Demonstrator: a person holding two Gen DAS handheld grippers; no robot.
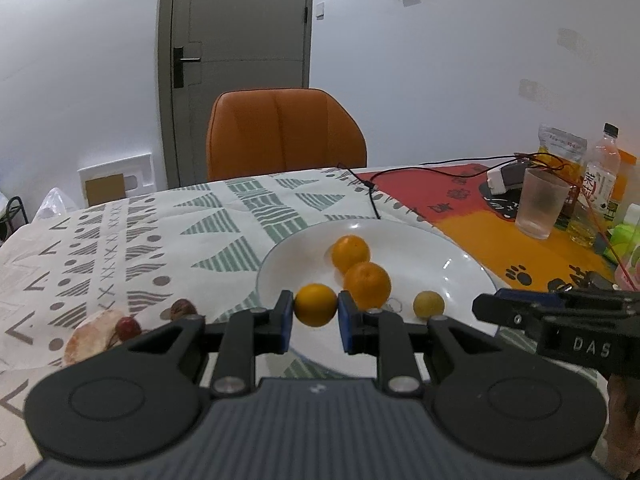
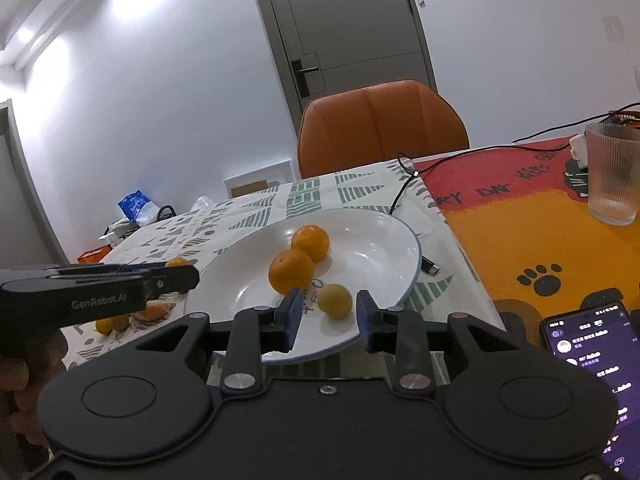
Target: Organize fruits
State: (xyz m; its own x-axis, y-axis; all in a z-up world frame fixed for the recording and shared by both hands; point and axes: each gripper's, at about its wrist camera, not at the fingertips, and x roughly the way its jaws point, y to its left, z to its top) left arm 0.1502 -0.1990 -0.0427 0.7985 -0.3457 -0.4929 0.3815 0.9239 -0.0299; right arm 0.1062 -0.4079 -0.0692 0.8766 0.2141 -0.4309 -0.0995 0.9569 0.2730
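Three fruits sit on plate (image 1: 280,256); my left gripper (image 1: 315,312) clamps an orange (image 1: 315,305) at its rim; right gripper (image 2: 328,312) gapes, empty; dates (image 1: 128,328) beside plate remain.

The plate (image 1: 460,256) was white, the oranges (image 1: 367,285) orange, the tablecloth (image 1: 120,240) white with green triangles.

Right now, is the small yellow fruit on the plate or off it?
On it: the small yellow fruit rests on the white plate, between the right gripper's open fingers.

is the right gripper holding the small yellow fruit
No, the right gripper is open; the yellow fruit sits on the plate between its pads, untouched.
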